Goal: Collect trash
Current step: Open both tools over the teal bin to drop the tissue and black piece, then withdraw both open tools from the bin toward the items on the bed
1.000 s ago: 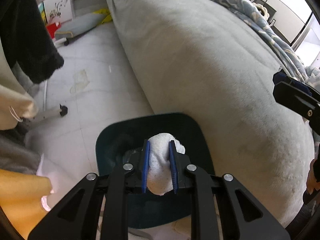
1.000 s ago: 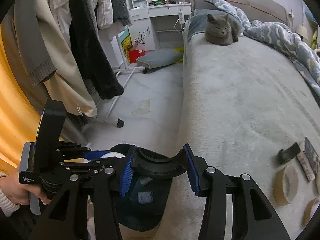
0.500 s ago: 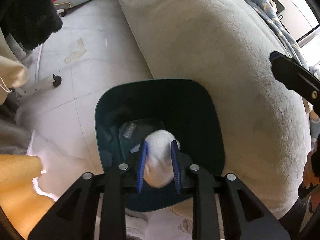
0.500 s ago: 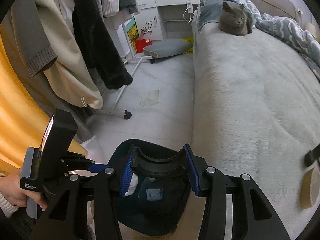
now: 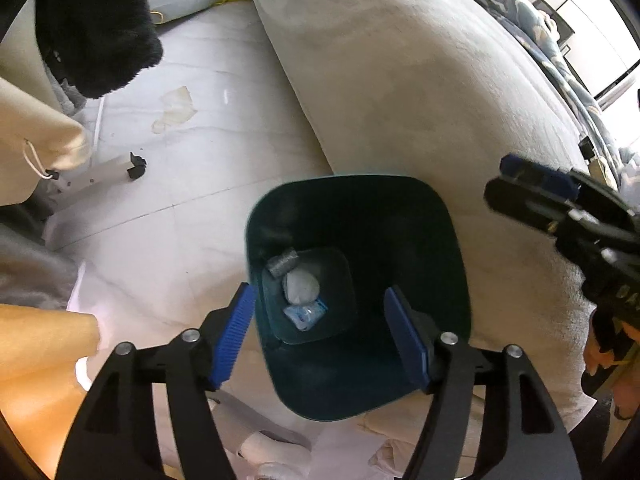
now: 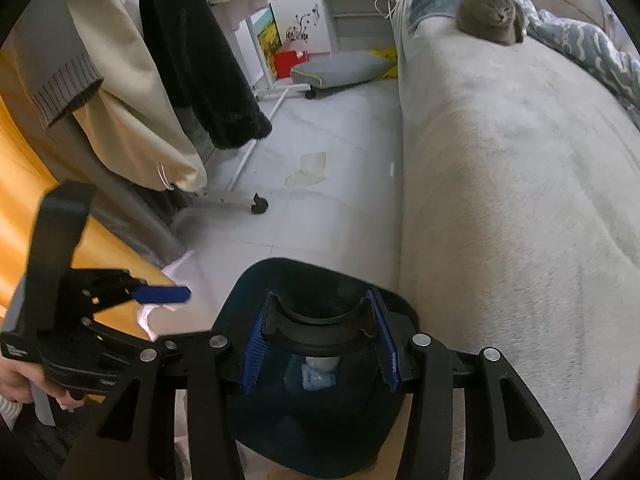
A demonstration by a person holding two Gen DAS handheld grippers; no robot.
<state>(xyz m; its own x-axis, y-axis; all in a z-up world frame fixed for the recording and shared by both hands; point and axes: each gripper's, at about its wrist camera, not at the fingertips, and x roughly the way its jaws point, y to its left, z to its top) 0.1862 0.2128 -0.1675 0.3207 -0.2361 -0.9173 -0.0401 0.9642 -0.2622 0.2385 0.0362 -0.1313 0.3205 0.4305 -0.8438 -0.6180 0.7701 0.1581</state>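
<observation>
Beside the grey bed, on pale floor tiles: dark teal bin with white wad and wrappers at its bottom. Left gripper wide apart, empty; right gripper clamped around a black tape roll, not yet dropped.

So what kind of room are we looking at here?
Most likely a bedroom in someone's home. A grey cat lies on a wide bed with a rumpled blanket, and coats hang from a clothes rack beside it.
</observation>
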